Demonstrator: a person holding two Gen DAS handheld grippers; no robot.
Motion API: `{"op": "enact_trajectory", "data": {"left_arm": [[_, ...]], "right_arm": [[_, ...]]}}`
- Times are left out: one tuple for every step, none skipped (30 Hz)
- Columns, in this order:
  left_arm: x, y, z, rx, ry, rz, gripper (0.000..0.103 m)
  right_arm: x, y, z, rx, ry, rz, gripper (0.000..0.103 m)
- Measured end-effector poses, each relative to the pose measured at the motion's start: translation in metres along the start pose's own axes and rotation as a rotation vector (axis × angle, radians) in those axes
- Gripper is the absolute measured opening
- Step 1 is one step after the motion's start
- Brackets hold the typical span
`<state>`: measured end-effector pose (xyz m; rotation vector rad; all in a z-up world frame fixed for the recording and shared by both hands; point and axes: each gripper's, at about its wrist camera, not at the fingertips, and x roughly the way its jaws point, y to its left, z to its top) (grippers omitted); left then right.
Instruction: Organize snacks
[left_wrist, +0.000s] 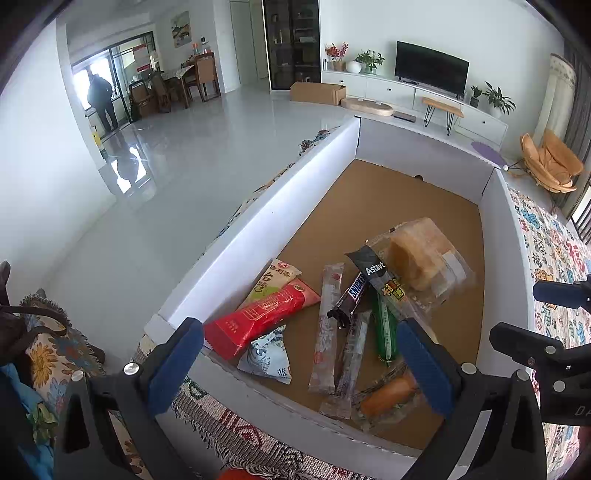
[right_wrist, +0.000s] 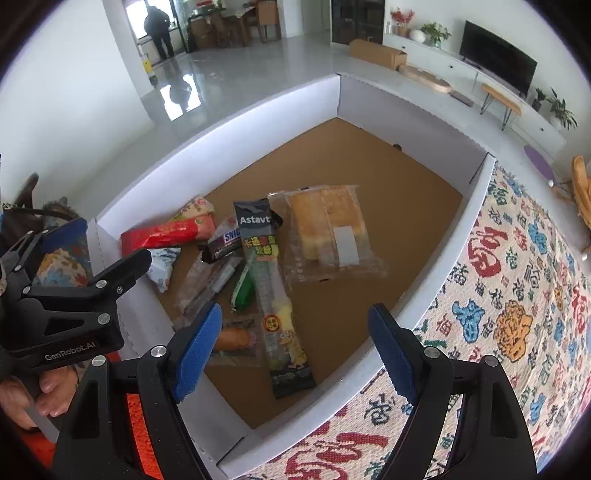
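Observation:
A white-walled cardboard box (left_wrist: 258, 218) (right_wrist: 443, 236) holds several snacks. Among them are a red packet (left_wrist: 255, 321) (right_wrist: 166, 232), a Snickers bar (left_wrist: 349, 297) (right_wrist: 223, 242), a long black Astavt packet (left_wrist: 384, 280) (right_wrist: 269, 295) and a clear bag of bread (left_wrist: 424, 254) (right_wrist: 328, 229). An orange sausage-like snack (left_wrist: 388, 397) (right_wrist: 232, 339) lies at the near wall. My left gripper (left_wrist: 301, 362) is open and empty over the box's near edge. My right gripper (right_wrist: 295, 347) is open and empty over the near right side. Each gripper shows in the other's view, the left one (right_wrist: 81, 258) and the right one (left_wrist: 532, 314).
The box sits on a patterned woven cloth (right_wrist: 517, 295) (left_wrist: 546, 251). The far half of the box floor (left_wrist: 399, 195) is bare cardboard. Beyond is a grey tiled floor (left_wrist: 184, 177), a TV unit (left_wrist: 428, 70), and a person (left_wrist: 101, 99) at the far window.

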<state>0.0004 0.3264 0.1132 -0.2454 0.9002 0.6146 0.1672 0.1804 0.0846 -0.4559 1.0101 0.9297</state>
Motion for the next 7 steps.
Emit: {"op": "enact_trajectory", "data": {"left_arm": [[-0.0002, -0.0001, 0.0001, 0.000, 0.001, 0.000, 0.103], [0.0007, -0.0004, 0.0001, 0.002, 0.003, 0.002, 0.103], [0.0013, -0.0007, -0.0002, 0.004, 0.006, 0.003, 0.103], [0.0012, -0.0013, -0.0010, 0.003, 0.005, 0.002, 0.103], [0.0006, -0.0018, -0.0020, 0.003, 0.004, 0.003, 0.103], [0.0000, -0.0028, -0.0026, 0.008, 0.002, 0.007, 0.103], [-0.0004, -0.0044, -0.0031, 0.015, 0.001, 0.010, 0.103]], "right_arm": [[0.0001, 0.0001, -0.0001, 0.001, 0.000, 0.000, 0.084], [0.0001, 0.0001, -0.0002, 0.001, 0.001, 0.001, 0.084], [0.0006, 0.0003, 0.0001, 0.002, 0.002, 0.000, 0.084], [0.0013, 0.0004, -0.0001, 0.000, 0.003, -0.001, 0.084], [0.0022, 0.0005, -0.0002, -0.001, 0.006, -0.003, 0.084], [0.0031, 0.0005, -0.0006, -0.003, 0.008, -0.006, 0.084], [0.0039, 0.0004, -0.0010, -0.004, 0.009, -0.008, 0.084]]}}
